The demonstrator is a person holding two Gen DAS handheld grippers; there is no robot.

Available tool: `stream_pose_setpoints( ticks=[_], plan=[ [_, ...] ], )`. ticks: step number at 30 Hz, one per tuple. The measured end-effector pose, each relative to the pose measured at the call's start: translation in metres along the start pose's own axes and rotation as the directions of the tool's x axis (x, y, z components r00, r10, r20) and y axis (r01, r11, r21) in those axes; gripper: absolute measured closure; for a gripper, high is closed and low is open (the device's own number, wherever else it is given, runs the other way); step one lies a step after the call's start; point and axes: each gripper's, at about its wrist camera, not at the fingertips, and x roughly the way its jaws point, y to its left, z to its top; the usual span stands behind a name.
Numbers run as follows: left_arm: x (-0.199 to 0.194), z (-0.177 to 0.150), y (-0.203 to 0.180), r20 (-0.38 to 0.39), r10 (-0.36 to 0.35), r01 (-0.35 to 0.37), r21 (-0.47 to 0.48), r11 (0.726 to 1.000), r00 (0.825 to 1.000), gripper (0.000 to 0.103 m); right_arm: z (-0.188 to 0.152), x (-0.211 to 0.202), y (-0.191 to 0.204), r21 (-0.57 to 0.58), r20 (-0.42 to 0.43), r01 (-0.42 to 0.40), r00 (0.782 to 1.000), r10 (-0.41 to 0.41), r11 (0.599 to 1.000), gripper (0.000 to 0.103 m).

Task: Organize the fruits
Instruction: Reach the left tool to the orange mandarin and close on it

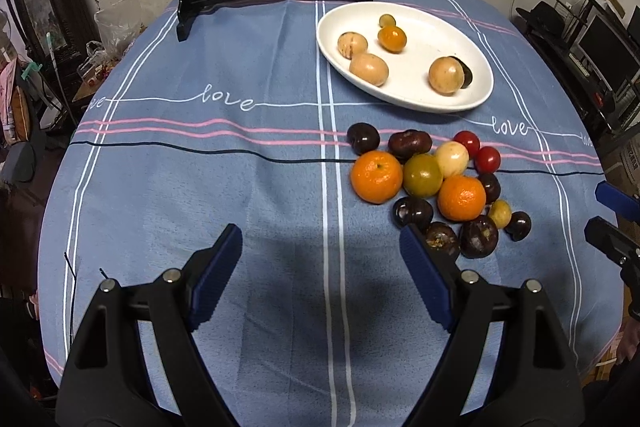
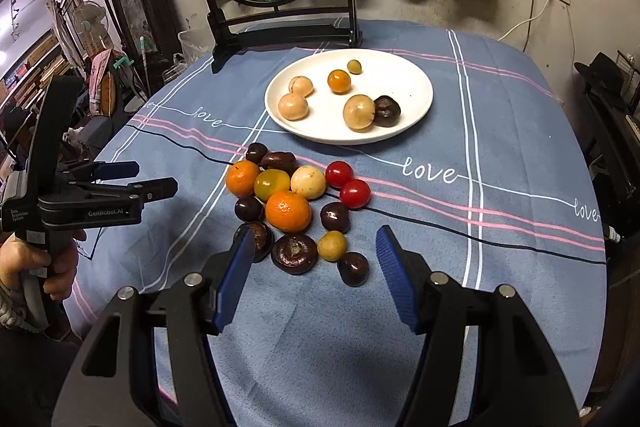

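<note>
Six fruits already sit on the white oval plate [image 2: 416, 107] at twelve o'clock — sorted. Right gripper [image 2: 316, 267] fingers half-spread, empty, bracketing the loose fruit pile [image 2: 296, 203]; left gripper [image 1: 320, 267] wide, empty.

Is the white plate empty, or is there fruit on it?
Not empty. The white plate holds six fruits: three pale round ones, a small orange one, a tiny greenish one and a dark one.

Both wrist views angled down, close, sharing plate [image 1: 404, 99] and fruit
</note>
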Motion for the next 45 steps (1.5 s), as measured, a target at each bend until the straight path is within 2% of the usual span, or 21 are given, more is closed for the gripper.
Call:
stream_pose_setpoints(
  ticks=[6, 14, 17, 23, 30, 33, 35, 37, 41, 45],
  plan=[
    [0.009, 0.001, -0.002, -0.016, -0.005, 0.005, 0.008, 1.0, 1.0, 0.02, 0.0, 0.002, -0.004, 0.015, -0.008, 0.004, 1.0, -0.004, 1.0, 0.039],
    [0.029, 0.002, 0.0, -0.037, -0.063, 0.062, -0.023, 0.998, 0.997, 0.02, -0.004, 0.002, -0.012, 0.04, -0.016, 0.022, 1.0, -0.021, 0.999, 0.039],
    [0.04, 0.009, -0.006, -0.032, -0.062, 0.063, 0.007, 0.998, 0.998, 0.02, -0.005, 0.004, -0.018, 0.063, -0.023, 0.031, 0.999, -0.029, 0.998, 0.039],
    [0.07, 0.03, -0.014, -0.059, -0.074, 0.074, 0.008, 0.997, 0.996, 0.02, -0.008, 0.008, -0.023, 0.075, -0.041, 0.044, 0.998, -0.041, 0.996, 0.039],
    [0.095, 0.035, -0.018, -0.083, -0.087, 0.089, 0.015, 0.996, 0.993, 0.016, -0.01, 0.014, -0.033, 0.109, -0.064, 0.065, 0.996, -0.058, 0.992, 0.039],
    [0.097, 0.037, -0.016, -0.06, -0.09, 0.091, 0.016, 0.996, 0.994, 0.015, -0.011, 0.018, -0.032, 0.105, -0.078, 0.064, 0.995, -0.056, 0.992, 0.039],
    [0.098, 0.037, -0.015, -0.056, -0.109, 0.109, 0.007, 0.994, 0.992, 0.02, -0.01, 0.02, -0.032, 0.102, -0.082, 0.064, 0.995, -0.055, 0.993, 0.039],
    [0.097, 0.038, -0.016, -0.053, -0.132, 0.132, 0.005, 0.991, 0.99, 0.029, -0.01, 0.02, -0.032, 0.101, -0.084, 0.063, 0.995, -0.054, 0.993, 0.039],
    [0.097, 0.039, -0.027, -0.064, -0.165, 0.168, 0.046, 0.985, 0.984, 0.056, -0.01, 0.021, -0.032, 0.102, -0.091, 0.061, 0.995, -0.052, 0.993, 0.039],
    [0.098, 0.036, -0.035, -0.062, -0.139, 0.144, 0.084, 0.986, 0.988, 0.057, -0.01, 0.021, -0.031, 0.1, -0.09, 0.06, 0.995, -0.052, 0.993, 0.039]
  ],
)
